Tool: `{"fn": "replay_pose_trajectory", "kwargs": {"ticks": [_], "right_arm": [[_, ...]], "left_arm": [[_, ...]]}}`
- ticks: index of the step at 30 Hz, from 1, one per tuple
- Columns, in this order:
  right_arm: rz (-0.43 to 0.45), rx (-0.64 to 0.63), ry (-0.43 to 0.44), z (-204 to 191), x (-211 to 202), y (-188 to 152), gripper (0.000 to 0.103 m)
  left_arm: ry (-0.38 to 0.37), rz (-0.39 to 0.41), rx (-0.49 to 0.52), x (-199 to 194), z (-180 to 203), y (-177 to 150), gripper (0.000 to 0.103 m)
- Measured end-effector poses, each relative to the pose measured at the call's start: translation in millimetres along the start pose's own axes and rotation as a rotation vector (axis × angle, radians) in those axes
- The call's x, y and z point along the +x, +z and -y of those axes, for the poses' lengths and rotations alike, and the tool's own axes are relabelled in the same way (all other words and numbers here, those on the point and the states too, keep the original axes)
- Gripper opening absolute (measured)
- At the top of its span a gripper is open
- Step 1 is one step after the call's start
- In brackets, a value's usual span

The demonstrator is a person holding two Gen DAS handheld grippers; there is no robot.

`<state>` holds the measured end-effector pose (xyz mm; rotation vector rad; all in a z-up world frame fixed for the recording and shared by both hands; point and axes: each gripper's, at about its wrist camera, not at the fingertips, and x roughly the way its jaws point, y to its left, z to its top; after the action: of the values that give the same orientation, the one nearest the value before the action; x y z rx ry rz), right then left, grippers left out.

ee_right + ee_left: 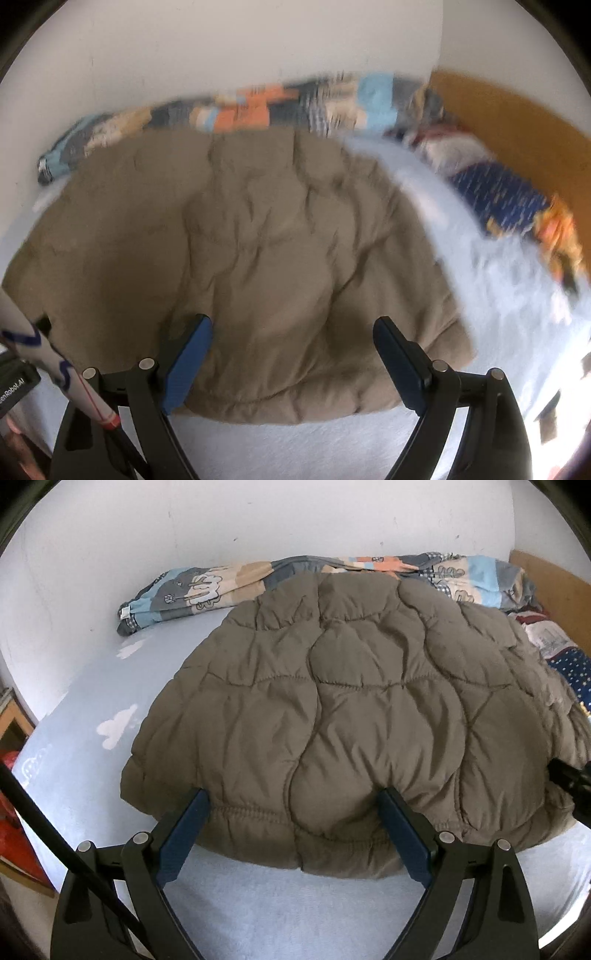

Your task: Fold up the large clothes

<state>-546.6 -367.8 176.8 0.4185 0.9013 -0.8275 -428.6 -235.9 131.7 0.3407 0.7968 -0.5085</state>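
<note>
One quilted jacket (pixel 332 716), olive-brown, lies spread on the pale blue bed sheet (pixel 92 775), near hem toward both cameras. It looks already doubled into a broad slab, so probably partway; more folds likely left. Left gripper (pixel 295 805) and right gripper (pixel 291 332) both gape wide over the hem, gripping nothing. Patterned blanket (pixel 207 587) bunched along the wall (pixel 295 520) behind.

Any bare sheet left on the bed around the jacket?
Free: pale blue sheet left of the quilted brown puffer jacket, and the strip along its near hem. Narrower: right of the jacket, before the navy starred pillow. Crowded: far edge, where the patchwork quilt meets the jacket.
</note>
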Motion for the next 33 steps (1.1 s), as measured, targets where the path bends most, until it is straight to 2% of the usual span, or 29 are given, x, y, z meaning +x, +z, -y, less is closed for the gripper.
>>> {"fn": "replay_pose_trajectory", "kwargs": {"ticks": [10, 17, 24, 29, 33], "right_arm": [[0.005, -0.095, -0.063, -13.3, 14.3, -3.8, 0.095], [-0.005, -0.083, -0.076, -15.4, 13.3, -3.3, 0.096], [-0.012, -0.101, -0.06, -14.2, -0.1, -13.5, 0.096], [0.003, -0.102, -0.041, -8.3, -22.7, -25.8, 0.096], [0.007, -0.054, -0.023, 3.5, -35.9, -33.3, 0.096]], "left_arm": [[0.1, 0.029, 0.005, 14.3, 12.3, -6.7, 0.101], [0.095, 0.023, -0.017, 11.2, 9.7, -9.0, 0.102], [0.045, -0.023, -0.069, 3.2, -2.5, -10.8, 0.102], [0.038, -0.013, -0.06, -9.6, -1.6, -13.3, 0.102], [0.035, -0.005, -0.035, -17.4, 1.9, -16.3, 0.102]]}}
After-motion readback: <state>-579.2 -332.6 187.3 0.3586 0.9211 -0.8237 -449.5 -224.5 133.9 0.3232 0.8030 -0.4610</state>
